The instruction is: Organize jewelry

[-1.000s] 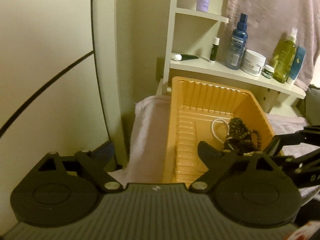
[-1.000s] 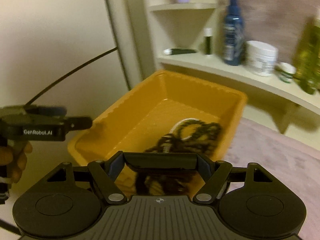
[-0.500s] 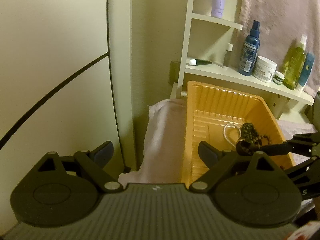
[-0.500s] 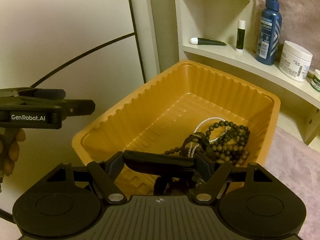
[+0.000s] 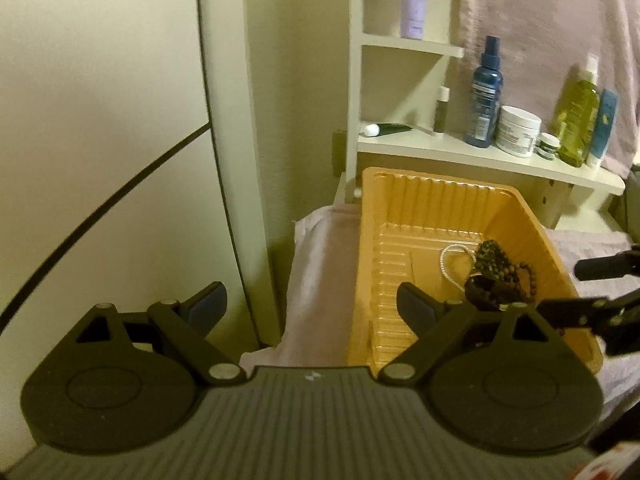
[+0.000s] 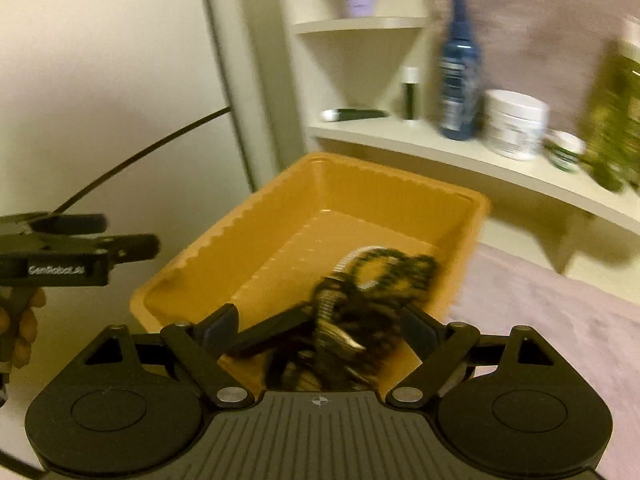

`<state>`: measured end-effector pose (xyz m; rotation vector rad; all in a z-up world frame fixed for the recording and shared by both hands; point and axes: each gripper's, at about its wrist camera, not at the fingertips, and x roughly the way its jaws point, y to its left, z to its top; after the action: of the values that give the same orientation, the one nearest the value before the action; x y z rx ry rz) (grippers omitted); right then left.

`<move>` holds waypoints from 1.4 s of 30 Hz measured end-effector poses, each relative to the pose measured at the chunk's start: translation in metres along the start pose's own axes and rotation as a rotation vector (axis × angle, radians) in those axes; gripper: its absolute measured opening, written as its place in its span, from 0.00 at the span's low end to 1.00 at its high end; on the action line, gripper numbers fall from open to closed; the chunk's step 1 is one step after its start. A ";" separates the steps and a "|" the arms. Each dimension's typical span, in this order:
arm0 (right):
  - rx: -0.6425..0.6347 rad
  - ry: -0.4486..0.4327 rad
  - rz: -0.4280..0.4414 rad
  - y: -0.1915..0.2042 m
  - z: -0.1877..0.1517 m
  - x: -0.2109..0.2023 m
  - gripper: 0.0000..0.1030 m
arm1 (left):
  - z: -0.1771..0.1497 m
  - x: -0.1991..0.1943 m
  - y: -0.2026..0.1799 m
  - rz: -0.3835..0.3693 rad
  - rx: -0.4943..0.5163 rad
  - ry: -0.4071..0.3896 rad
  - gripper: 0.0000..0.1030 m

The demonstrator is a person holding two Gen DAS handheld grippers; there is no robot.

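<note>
An orange ribbed tray sits on a pale towel. Inside it lie dark bead bracelets and a white pearl strand. My left gripper is open and empty, hovering over the towel at the tray's left wall. My right gripper hangs over the near end of the tray, and its jaws are opening. A blurred dark band with a metal piece lies tilted and loose between them, above the bead pile. The pads no longer press on the band.
A white shelf behind the tray carries a blue spray bottle, a white jar, a yellow-green bottle and small tubes. A pale wall panel stands at the left. A person's fingers hold the left gripper.
The right gripper's jaws have spread and the dark band they clamped has tipped loose. That gripper shifted a little over the tray. The left gripper stayed open, nearly in place.
</note>
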<state>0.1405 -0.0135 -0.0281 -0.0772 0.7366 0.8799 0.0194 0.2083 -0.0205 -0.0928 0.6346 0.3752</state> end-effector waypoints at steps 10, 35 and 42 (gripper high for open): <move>0.173 0.006 -0.105 -0.041 -0.021 -0.050 0.85 | -0.002 -0.024 -0.037 -0.071 0.061 -0.030 0.88; 0.302 0.044 -0.290 -0.057 -0.084 -0.160 0.85 | -0.018 -0.077 -0.104 -0.240 -0.007 0.126 0.89; 0.344 0.040 -0.283 -0.054 -0.093 -0.178 0.85 | -0.024 -0.091 -0.116 -0.195 0.036 0.145 0.92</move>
<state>0.0550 -0.2013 -0.0013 0.1056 0.8809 0.4752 -0.0181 0.0671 0.0108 -0.1470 0.7688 0.1689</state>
